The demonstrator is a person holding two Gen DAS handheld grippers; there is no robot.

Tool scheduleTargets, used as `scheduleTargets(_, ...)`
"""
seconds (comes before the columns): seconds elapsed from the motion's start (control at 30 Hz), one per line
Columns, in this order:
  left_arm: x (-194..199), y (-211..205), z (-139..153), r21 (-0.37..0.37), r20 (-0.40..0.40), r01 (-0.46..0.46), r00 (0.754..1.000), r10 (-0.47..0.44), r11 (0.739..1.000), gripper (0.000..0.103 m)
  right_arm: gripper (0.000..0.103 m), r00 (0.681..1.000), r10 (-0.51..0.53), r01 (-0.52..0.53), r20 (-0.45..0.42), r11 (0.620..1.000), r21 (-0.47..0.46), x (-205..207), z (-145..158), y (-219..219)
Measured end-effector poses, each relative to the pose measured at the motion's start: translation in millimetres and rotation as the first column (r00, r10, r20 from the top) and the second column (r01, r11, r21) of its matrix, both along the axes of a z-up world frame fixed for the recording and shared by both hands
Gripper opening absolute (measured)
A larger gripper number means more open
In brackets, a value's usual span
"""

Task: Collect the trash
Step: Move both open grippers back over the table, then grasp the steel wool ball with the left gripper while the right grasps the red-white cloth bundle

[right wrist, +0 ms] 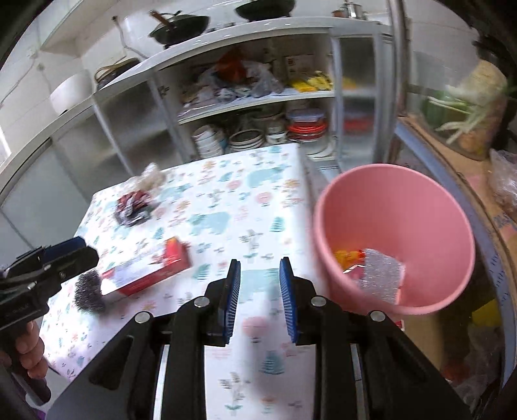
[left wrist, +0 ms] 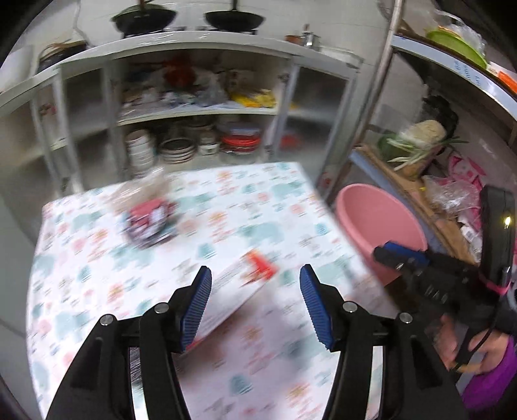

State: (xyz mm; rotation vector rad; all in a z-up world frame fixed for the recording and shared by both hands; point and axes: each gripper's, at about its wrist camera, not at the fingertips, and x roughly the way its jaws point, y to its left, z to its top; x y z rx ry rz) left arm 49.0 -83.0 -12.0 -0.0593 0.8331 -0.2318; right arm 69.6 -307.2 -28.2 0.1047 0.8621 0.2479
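A red and white box (right wrist: 147,269) lies flat on the patterned table (right wrist: 226,206), long axis pointing away, just ahead of the wide-open, empty left tongs (left wrist: 255,284); the right tongs (right wrist: 260,284), narrowly parted and empty, sit nearer the pink bucket (right wrist: 458,245).

White shelving (right wrist: 226,100) w/ crockery, tiled wall (left wrist: 339,19)

Table (right wrist: 226,194) middle and far right: bare cloth, free passage. Box (right wrist: 145,271) and steel scrubber (right wrist: 87,290) block near-left edge; crumpled wrappers (right wrist: 134,203) block far left. Pink bucket (right wrist: 394,206) stands off right edge, mouth unobstructed, litter at bottom. Shelving (right wrist: 258,97) walls far side.
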Motion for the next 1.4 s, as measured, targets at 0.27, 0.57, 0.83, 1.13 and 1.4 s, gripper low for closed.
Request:
scheduleTargets(0.27,-31.2,66.3,-25.2,0.039,-0.057,-0.096,0.993,0.098,0.995,0.058,0.037,0.992,0.124,-0.124,-0.009,0.992,0.005,0.8,1.9,55.1)
scheduleTargets(0.57,-26.9,80.7,-52.0,0.027,-0.114,-0.081,0.990,0.083,0.996,0.058,0.037,0.970,0.239,-0.239,-0.040,0.971,0.019,16.1,1.6,112.4)
scheduleTargets(0.83,-30.2,73.4,-60.3,0.009,-0.102,0.022,0.995,-0.021,1.000,0.046,0.039,0.958,0.277,-0.275,-0.072,0.961,0.041,43.6,-0.3,148.2)
scheduleTargets(1.13,-36.4,102.9,-44.9,0.036,-0.037,-0.069,0.997,0.071,0.997,0.023,0.045,0.956,0.292,-0.294,-0.039,0.955,-0.043,75.8,0.6,206.8)
scheduleTargets(1.4,-26.9,139.9,-41.7,0.008,-0.035,-0.172,0.984,0.173,0.985,0.023,0.047,0.961,0.278,-0.275,0.001,0.952,-0.134,101.7,-5.9,242.4)
